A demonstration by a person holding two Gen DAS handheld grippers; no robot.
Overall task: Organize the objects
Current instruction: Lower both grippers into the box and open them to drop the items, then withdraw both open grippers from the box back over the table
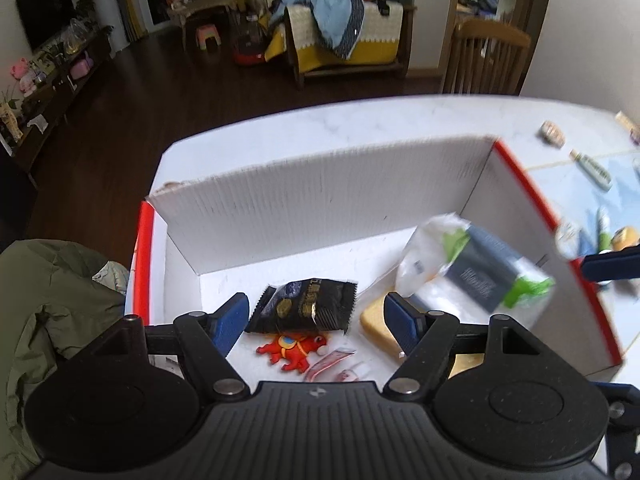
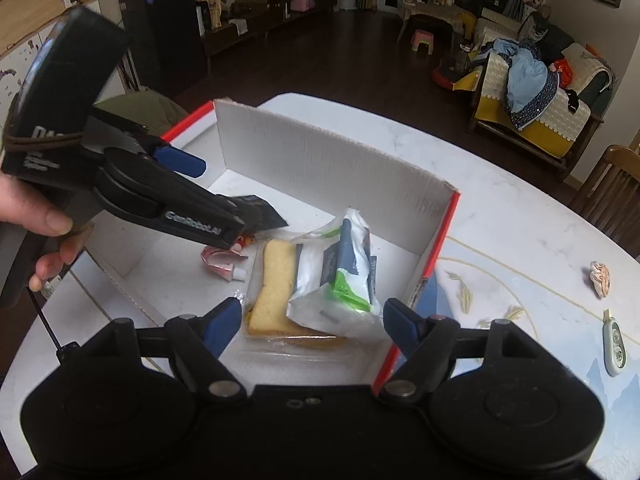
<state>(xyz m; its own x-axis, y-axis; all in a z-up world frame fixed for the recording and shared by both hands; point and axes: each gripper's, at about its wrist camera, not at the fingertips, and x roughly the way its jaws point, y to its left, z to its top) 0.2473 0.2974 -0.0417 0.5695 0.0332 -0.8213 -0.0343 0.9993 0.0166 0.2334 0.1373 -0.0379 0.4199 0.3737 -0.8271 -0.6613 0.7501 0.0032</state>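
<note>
A white cardboard box with red edges stands on the marble table. Inside lie a black snack packet, a red toy figure, a pink sachet and a wrapped cake slice. A white-and-green tissue pack leans on the cake slice; it is blurred in the left wrist view. My left gripper hovers open above the snack packet, touching nothing. My right gripper stands open above the tissue pack, its pads clear of it. A hand holds the left gripper over the box's left part.
A green jacket lies left of the box. Small items sit on the table to the right: a shell-like piece and a white oblong object. A wooden chair stands beyond the table's far edge.
</note>
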